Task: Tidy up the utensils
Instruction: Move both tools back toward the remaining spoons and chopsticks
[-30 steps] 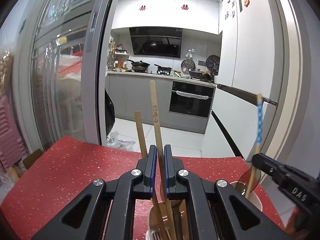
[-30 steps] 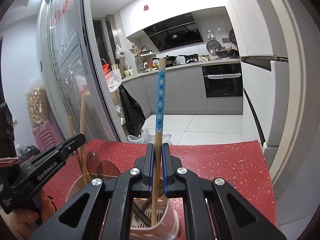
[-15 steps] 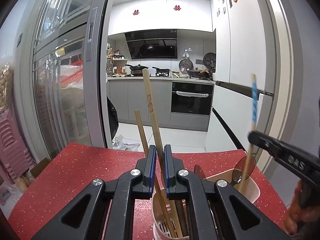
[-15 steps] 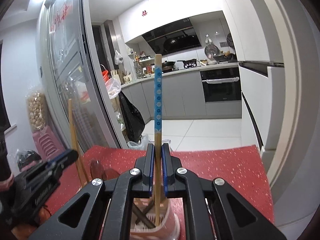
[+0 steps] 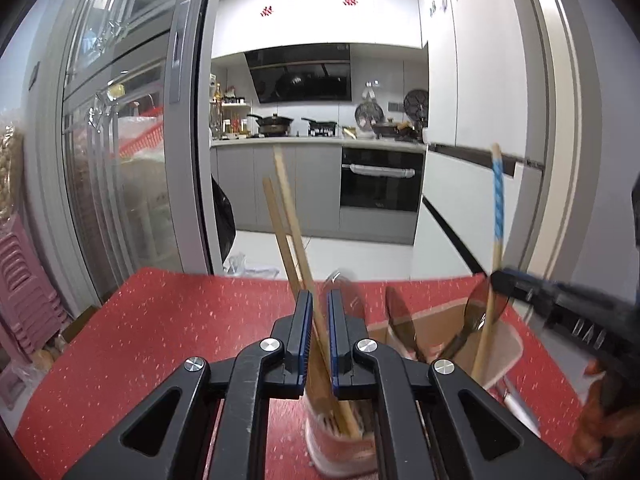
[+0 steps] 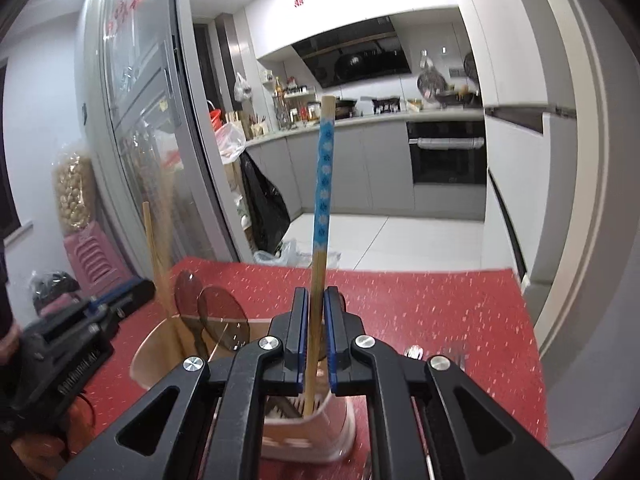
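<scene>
Left wrist view: my left gripper (image 5: 318, 312) and right gripper (image 6: 316, 308) each clamp one chopstick (three chopsticks stand in the holder (image 5: 508, 356)).

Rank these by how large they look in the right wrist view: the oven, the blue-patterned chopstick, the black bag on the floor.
1. Oven: largest.
2. Black bag.
3. Blue-patterned chopstick: longest but thinnest; held close to the camera, so its apparent length misleads.

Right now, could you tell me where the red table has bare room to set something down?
Bare red table lies left of the utensil holder, toward the glass door. Another patch lies right of it. The holder itself is crowded.
</scene>
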